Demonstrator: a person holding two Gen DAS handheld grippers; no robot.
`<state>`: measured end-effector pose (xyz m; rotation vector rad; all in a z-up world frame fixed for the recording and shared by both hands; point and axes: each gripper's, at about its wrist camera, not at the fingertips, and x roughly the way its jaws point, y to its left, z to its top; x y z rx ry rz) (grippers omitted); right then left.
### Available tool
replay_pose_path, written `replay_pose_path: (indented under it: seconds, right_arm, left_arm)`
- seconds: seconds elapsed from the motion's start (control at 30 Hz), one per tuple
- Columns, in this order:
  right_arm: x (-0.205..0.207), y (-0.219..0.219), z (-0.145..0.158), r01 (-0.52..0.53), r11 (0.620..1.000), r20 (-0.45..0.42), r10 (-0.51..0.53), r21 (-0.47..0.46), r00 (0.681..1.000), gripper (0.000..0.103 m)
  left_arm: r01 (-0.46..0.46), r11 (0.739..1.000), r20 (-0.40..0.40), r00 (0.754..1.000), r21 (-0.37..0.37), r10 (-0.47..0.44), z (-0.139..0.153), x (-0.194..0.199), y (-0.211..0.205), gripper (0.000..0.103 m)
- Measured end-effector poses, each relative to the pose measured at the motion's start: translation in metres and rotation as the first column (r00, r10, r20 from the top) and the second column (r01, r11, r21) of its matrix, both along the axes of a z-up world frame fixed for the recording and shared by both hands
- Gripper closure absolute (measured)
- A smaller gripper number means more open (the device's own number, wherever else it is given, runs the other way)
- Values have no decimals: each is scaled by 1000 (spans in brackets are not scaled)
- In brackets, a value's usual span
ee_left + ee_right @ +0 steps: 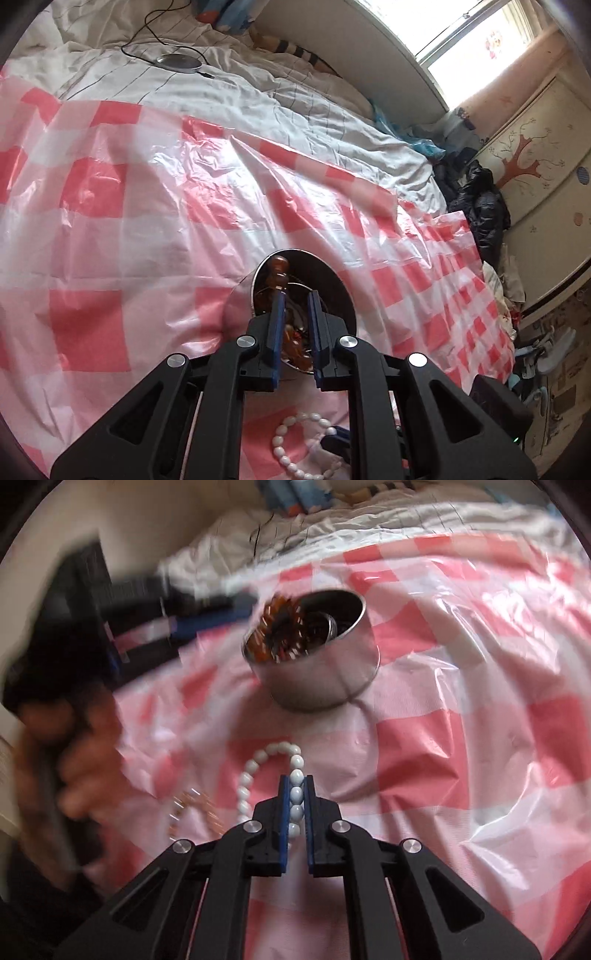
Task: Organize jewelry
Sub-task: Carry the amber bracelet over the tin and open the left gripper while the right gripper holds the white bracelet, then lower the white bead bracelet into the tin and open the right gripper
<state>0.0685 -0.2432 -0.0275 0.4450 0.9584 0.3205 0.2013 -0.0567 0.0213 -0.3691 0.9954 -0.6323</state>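
Bed (pixel 258 92) with rumpled white striped bedding, overlaid by a glossy pink-and-white checked plastic sheet (pixel 129 221).

Round silver metal tin (pixel 325 679) standing open on the sheet, holding a heap of amber-brown beaded jewelry (pixel 277 635) and a thin metal ring; one amber strand (pixel 279 273) draped over the tin's near rim.

Left claw (pixel 297 295) poised above the tin's mouth, blue pads apart with a clear gap between them; amber beads touching the outer side of one pad, nothing clamped. Heavily motion-blurred in the right wrist view.

Right claw (pixel 296 779) closed on a white oval-bead bracelet (pixel 255 771), several beads pinched between the blue pads, remaining loop curving out over the sheet, near the tin but apart from it.

Fine rose-gold chain (pixel 195 808), blurred, lying on the sheet just beside the bracelet.
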Motion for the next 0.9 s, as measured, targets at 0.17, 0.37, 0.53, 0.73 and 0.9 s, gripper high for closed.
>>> replay_pose_path:
  seconds: [0.17, 0.37, 0.53, 0.73, 0.9]
  right_arm:
    - [-5, -25, 15, 0, 947, 109, -36, 322, 993, 95]
    - [-2, -39, 30, -12, 877, 184, -87, 480, 979, 95]
    - [32, -44, 47, 2, 848, 210, -133, 530, 969, 95]
    - [73, -33, 59, 34, 903, 213, -138, 429, 967, 94]
    - [78, -23, 45, 63, 938, 166, -126, 341, 978, 60]
  left_arm:
    - [-18, 1000, 27, 999, 6, 18, 8, -5, 5, 67]
    - [-55, 999, -8, 998, -1, 55, 10, -7, 19, 54]
    - [-102, 994, -26, 994, 28, 103, 9, -7, 35, 48]
    - [-121, 991, -18, 992, 66, 122, 9, -7, 39, 40]
    - [-101, 989, -10, 995, 110, 102, 6, -11, 33, 38]
